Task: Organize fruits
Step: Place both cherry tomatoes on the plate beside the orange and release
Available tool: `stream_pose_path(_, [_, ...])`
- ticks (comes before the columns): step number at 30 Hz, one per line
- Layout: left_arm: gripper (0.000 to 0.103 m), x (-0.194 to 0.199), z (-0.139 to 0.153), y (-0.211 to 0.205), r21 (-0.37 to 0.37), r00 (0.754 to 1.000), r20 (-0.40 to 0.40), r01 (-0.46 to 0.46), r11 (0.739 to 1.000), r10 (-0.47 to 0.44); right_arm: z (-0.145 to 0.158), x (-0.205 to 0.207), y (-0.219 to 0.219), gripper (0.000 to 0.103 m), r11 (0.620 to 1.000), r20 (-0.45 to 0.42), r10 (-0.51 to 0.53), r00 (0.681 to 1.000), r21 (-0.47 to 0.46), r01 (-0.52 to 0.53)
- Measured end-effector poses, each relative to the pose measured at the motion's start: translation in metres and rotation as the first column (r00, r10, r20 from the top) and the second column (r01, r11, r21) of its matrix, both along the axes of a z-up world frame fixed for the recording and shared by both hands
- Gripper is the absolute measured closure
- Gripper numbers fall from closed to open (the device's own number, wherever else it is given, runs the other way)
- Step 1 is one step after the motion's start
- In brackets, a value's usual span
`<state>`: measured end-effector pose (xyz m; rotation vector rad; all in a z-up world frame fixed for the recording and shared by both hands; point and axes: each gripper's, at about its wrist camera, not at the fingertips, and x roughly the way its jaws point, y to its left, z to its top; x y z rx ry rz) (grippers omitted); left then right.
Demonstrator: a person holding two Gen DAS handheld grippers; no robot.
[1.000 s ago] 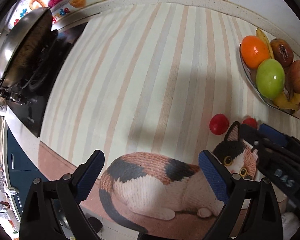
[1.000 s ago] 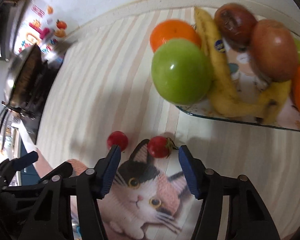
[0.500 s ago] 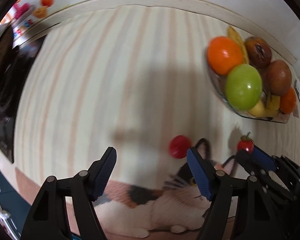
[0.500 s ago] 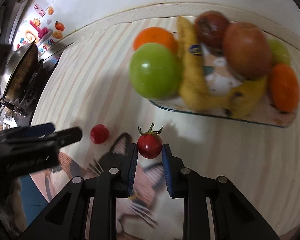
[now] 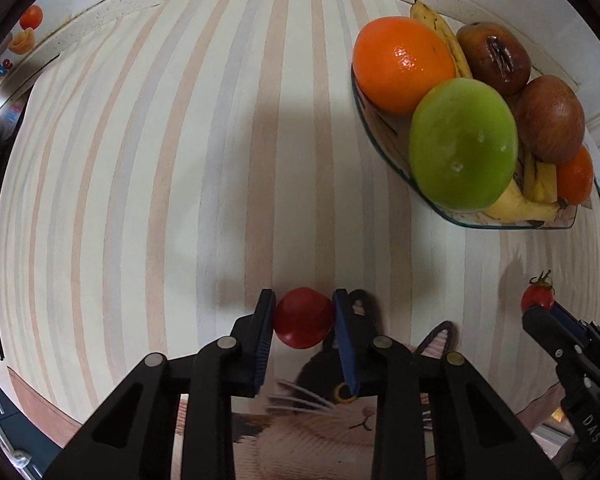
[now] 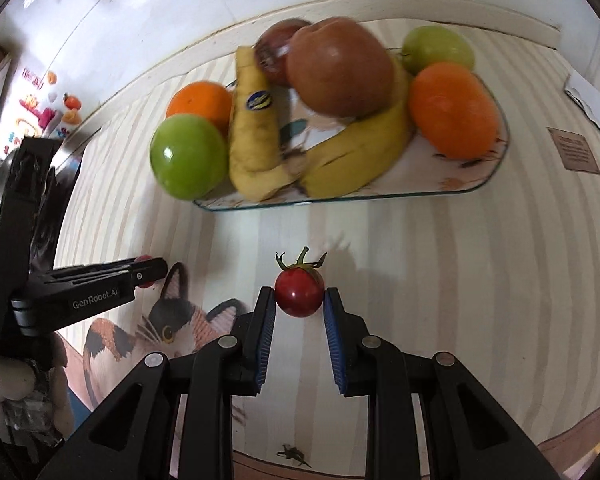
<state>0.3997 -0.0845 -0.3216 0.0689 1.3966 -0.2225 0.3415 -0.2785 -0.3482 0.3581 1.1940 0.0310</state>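
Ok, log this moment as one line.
left claw: shut on stemless cherry tomato | right claw: shut on stemmed cherry tomato | fruit tray: full

Ahead of both tongs lies bare striped mat (image 5: 204,168), open for passing. Ahead and right of the left tongs, the glass fruit tray (image 5: 512,226) blocks the way, piled with a green apple (image 5: 462,144), oranges, bananas and brown fruit. For the right tongs that tray (image 6: 340,197) stands straight ahead; the left tongs' black body (image 6: 80,296) crowds their left side.
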Motion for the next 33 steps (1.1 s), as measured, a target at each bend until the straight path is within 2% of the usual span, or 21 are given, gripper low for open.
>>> stream_pose_path(5, [0.077, -0.009, 0.02, -0.006, -0.031, 1.0, 0.019, 0.002, 1.0, -0.001, 0.016, -0.004, -0.027, 0.076, 0.999, 0.028, -0.041, 0.999, 0.016, 0.04])
stream_pose_path(9, [0.077, -0.02, 0.053, -0.02, -0.119, 0.999, 0.037, 0.02, 0.993, -0.016, 0.025, 0.0, -0.037, 0.076, 0.998, 0.053, -0.065, 0.996, 0.02, 0.064])
stream_pose_path(13, [0.077, -0.022, 0.085, -0.048, -0.233, 0.998, 0.045, 0.062, 0.97, -0.053, 0.033, 0.004, -0.061, 0.076, 0.996, 0.078, -0.09, 0.993, 0.025, 0.088])
stream_pose_path(17, [0.077, -0.01, 0.099, -0.09, -0.319, 0.995, 0.036, 0.102, 0.942, -0.095, 0.034, 0.013, -0.082, 0.076, 0.995, 0.09, -0.1, 0.991, 0.024, 0.098])
stream_pose_path(22, [0.077, 0.003, 0.091, -0.135, -0.328, 0.988, 0.017, 0.15, 0.933, -0.153, 0.029, 0.025, -0.1, 0.076, 0.998, 0.101, -0.059, 0.993, 0.016, 0.057])
stream_pose_path(28, [0.077, 0.015, 0.068, -0.169, -0.287, 0.977, -0.025, 0.198, 0.937, -0.214, 0.016, 0.032, -0.112, 0.076, 0.999, 0.105, -0.004, 0.994, 0.04, 0.0])
stream_pose_path(33, [0.077, 0.023, 0.054, -0.181, -0.22, 0.971, -0.04, 0.221, 0.95, -0.235, 0.01, 0.037, -0.112, 0.076, 0.998, 0.104, 0.012, 0.995, 0.064, -0.019])
